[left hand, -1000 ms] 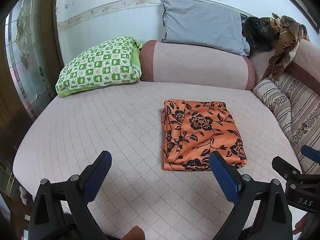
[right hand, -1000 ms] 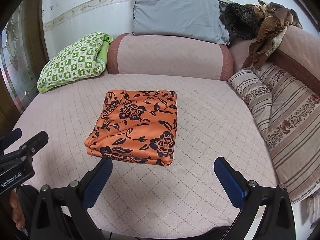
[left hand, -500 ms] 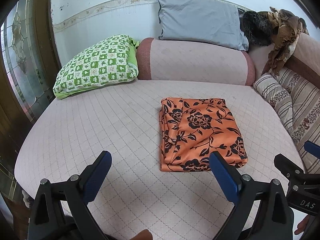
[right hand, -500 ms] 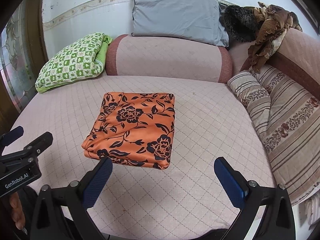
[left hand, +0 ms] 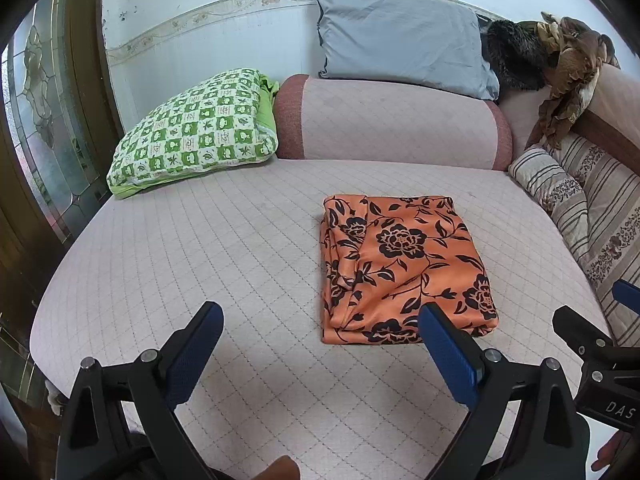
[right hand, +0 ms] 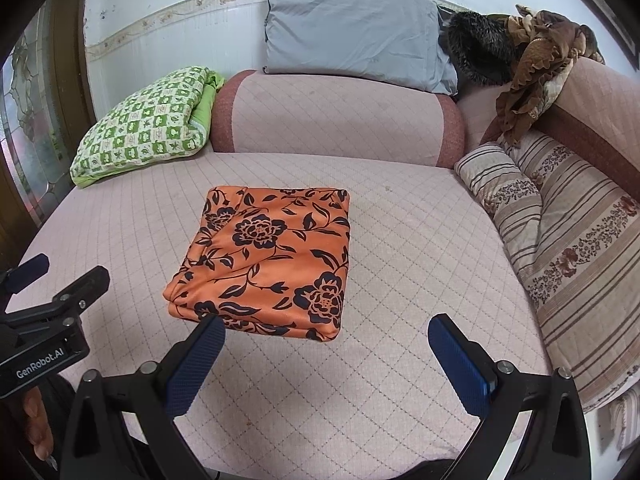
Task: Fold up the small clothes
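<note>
An orange cloth with black flowers (left hand: 400, 264) lies folded into a neat rectangle on the pink quilted bed (left hand: 240, 248). It also shows in the right wrist view (right hand: 268, 268). My left gripper (left hand: 320, 352) is open and empty, held above the bed short of the cloth's near edge. My right gripper (right hand: 326, 360) is open and empty, also short of the cloth's near edge. The left gripper's body shows at the left of the right wrist view (right hand: 44, 332).
A green checked pillow (left hand: 192, 132) lies at the back left. A pink bolster (left hand: 392, 120) with a grey pillow (left hand: 400, 36) on it lines the back. A striped cushion (right hand: 560, 240) and brown clothes (right hand: 536, 56) fill the right side. A glass door (left hand: 44, 128) stands left.
Both grippers have drawn back and up from the folded cloth a little; the cloth lies still and both stay open.
</note>
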A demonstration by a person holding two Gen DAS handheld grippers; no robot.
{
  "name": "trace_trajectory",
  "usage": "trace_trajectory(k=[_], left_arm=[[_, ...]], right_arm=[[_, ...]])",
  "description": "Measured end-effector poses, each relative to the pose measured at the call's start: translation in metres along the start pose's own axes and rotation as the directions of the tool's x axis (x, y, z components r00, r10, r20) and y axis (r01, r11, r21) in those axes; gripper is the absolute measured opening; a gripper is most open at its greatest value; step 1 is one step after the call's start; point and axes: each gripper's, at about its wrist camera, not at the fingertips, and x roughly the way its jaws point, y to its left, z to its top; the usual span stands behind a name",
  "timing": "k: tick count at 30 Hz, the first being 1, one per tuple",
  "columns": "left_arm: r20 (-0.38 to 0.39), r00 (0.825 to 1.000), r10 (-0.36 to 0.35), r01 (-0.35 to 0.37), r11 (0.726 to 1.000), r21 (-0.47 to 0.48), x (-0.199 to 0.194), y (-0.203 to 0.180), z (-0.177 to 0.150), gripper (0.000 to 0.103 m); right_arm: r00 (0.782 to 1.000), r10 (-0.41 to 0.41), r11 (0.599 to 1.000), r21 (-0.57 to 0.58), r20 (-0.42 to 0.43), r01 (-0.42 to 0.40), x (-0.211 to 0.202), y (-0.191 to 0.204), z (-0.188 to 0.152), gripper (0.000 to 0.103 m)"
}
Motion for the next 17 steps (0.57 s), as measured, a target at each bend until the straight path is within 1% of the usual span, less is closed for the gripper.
trace_trajectory(k=[9, 17], left_arm=[[-0.012, 1.000, -0.012, 0.012, 1.000, 0.001, 0.0035, -0.0011, 0.0014, 0.098], [0.012, 1.000, -0.023, 0.023, 1.000, 0.018, 0.0036, -0.0046, 0.0055, 0.098]], right_arm=[[1.000, -0.004, 1.000, 0.000, 0.001, 0.004, -0.0014, 0.0007, 0.0007, 0.103], [1.000, 0.000, 1.000, -0.001, 0.001, 0.000, 0.0022, -0.0032, 0.0049, 0.103]])
